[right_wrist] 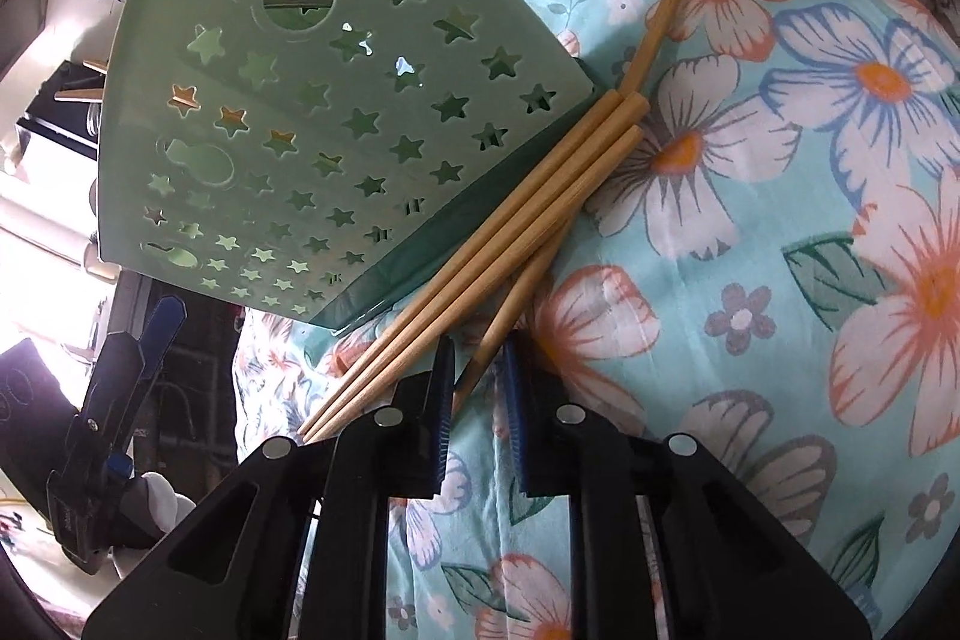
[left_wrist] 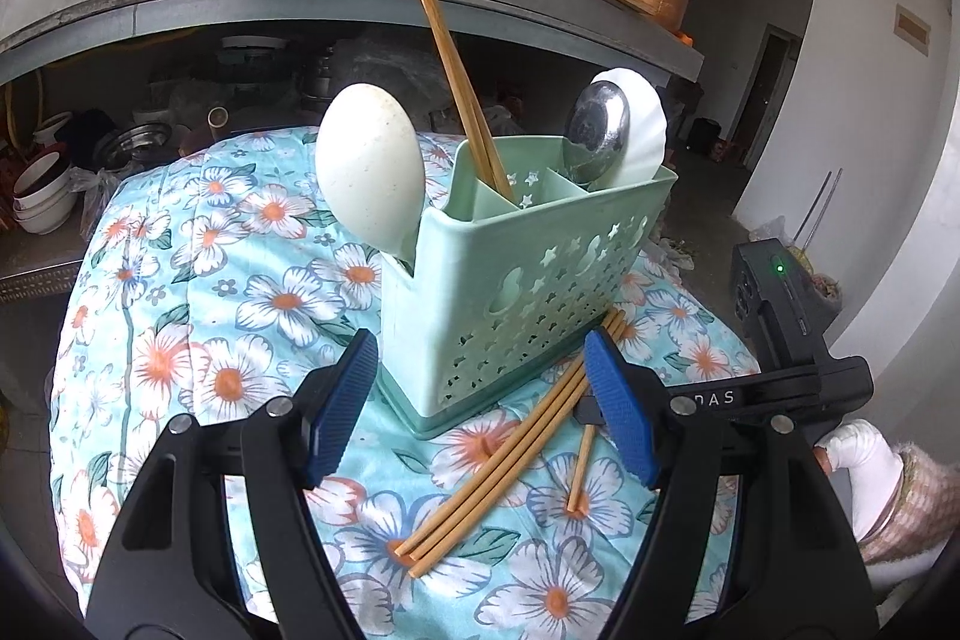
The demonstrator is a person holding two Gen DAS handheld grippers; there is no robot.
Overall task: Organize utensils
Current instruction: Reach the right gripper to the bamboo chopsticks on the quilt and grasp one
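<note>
Looking down on a flowered cloth [left_wrist: 198, 280] and finding near its middle a pale green utensil caddy [left_wrist: 528, 268], upright, with star-shaped holes in the walls. Carrying in the left end compartment a white rice paddle [left_wrist: 366, 166], head up; in the middle compartment a pair of bamboo chopsticks [left_wrist: 462, 88], leaning to the left; in the right end compartment a steel spoon [left_wrist: 600, 124] and just behind it a white scalloped spoon [left_wrist: 645, 124]. Lying loose on the cloth, along the base of the caddy and running toward the near edge, three bamboo chopsticks [left_wrist: 510, 454] close side by side, touching one another. Crossing under them, a single chopstick [right_wrist: 517, 301], with its darker end pointing to the right gripper [right_wrist: 478, 346]. Standing with narrow jaws on both sides of that darker end, but with a clear gap seen between the stick and the right pad, so not clamped on it. Gripped from behind by a hand in a white glove [left_wrist: 858, 466], with a knitted sleeve at the wrist. Holding the left gripper [left_wrist: 480, 340] with jaws wide apart, one blue pad on each side of the near corner of the caddy, close to the walls but apparently not pressing, and having hold of nothing.
</note>
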